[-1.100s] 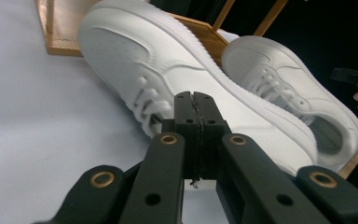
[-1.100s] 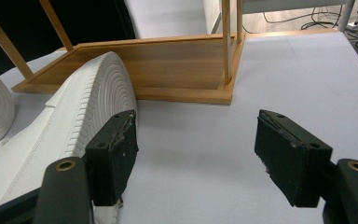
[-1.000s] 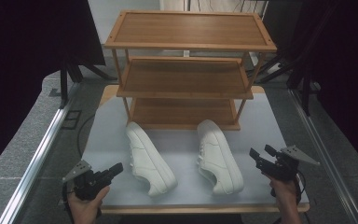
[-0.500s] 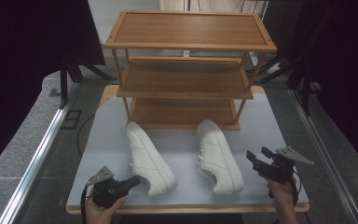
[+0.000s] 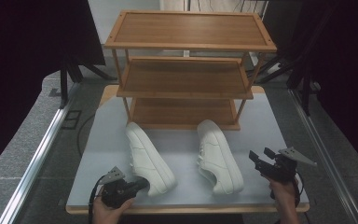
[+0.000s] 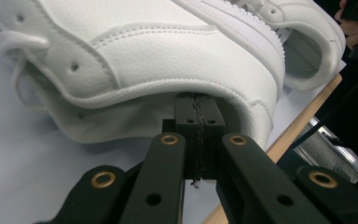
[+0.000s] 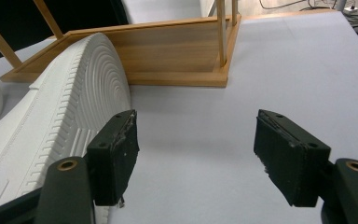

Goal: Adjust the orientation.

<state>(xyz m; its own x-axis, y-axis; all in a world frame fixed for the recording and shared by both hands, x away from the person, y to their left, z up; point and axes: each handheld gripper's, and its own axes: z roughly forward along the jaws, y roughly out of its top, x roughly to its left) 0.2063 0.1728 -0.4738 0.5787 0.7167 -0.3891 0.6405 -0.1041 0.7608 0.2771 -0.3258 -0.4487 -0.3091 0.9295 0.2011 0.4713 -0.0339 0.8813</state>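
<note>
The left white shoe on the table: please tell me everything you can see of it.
The left white shoe looks like pebbled leather, with stitched seams, eyelets, laces and a ribbed sole edge. It lies tilted on its side on the table, toe toward the wooden rack. The shut left gripper reaches under its collar at the heel.

No legible text anywhere.

Black two-jaw gripper [image 6: 196, 126] — brass-ringed screw holes, worn pads.

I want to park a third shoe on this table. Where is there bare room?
The widest bare patch lies on the table between the right shoe and its right edge. The left strip beside the left shoe is narrower. Between the shoes it is tight.
</note>
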